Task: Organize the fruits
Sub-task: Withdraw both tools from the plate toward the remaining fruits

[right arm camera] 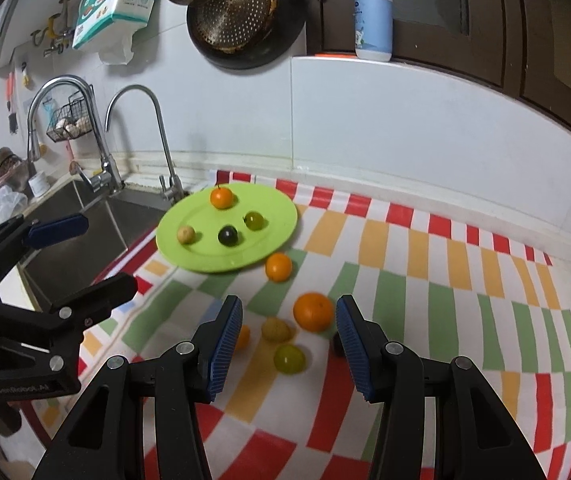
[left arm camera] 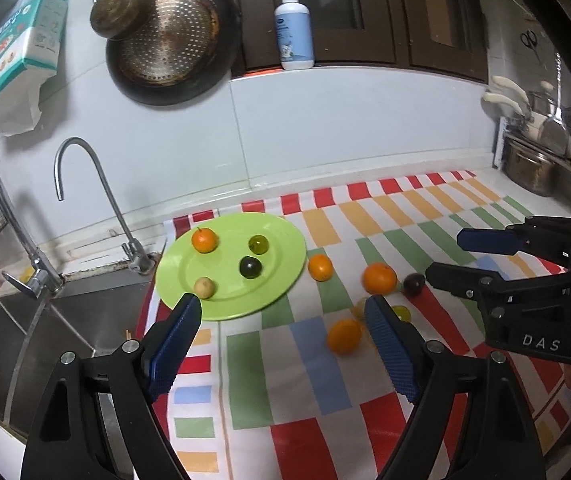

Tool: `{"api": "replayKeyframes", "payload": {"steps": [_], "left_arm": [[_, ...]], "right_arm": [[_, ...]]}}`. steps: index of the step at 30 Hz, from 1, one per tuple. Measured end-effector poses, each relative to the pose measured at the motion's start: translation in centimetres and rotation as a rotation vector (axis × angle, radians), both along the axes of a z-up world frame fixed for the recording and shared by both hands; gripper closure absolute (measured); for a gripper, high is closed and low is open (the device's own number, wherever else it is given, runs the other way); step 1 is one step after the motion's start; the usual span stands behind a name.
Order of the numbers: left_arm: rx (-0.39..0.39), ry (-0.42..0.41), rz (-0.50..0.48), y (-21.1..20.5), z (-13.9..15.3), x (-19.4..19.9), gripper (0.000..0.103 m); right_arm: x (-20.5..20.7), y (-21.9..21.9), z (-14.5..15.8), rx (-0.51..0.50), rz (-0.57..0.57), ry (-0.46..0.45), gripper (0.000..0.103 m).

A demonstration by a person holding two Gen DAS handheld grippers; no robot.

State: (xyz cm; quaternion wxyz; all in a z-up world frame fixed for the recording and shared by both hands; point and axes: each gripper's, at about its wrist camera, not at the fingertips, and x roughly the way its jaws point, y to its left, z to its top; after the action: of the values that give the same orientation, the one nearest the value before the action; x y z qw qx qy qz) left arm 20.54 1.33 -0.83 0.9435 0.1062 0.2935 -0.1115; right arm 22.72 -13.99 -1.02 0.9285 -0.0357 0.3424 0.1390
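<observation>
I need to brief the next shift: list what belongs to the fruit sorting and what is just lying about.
Job: green plate with four small fruits; loose big orange, small orange, green fruit on the striped cloth.

Lying about: soap bottle, colander pan, faucets, sink.

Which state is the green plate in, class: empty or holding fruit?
Holding fruit: the plate carries four, an orange, two grapes, one green, one dark, and a small tan fruit.

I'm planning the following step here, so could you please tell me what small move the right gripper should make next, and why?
Probably ease the right gripper forward and down around the big orange. Its jaws are open and empty, and that orange lies on the cloth just ahead between them, while the green plate has room beside its four fruits.
</observation>
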Motion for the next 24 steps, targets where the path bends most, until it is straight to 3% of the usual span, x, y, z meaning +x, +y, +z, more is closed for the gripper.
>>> {"api": "replayKeyframes", "payload": {"steps": [16, 24], "left_arm": [[0.064, 0.01, -0.156, -2.0, -5.1, 0.6, 0.02], [0.048, 0.099, -0.206, -2.2, -7.6, 3.0, 0.035]], "right_arm": [[-1.0, 0.0, -5.1, -0.093, 0.041, 0.06, 0.053], [1.2, 0.4, -7.0, -0.105, 0.075, 0.095, 0.053]]}}
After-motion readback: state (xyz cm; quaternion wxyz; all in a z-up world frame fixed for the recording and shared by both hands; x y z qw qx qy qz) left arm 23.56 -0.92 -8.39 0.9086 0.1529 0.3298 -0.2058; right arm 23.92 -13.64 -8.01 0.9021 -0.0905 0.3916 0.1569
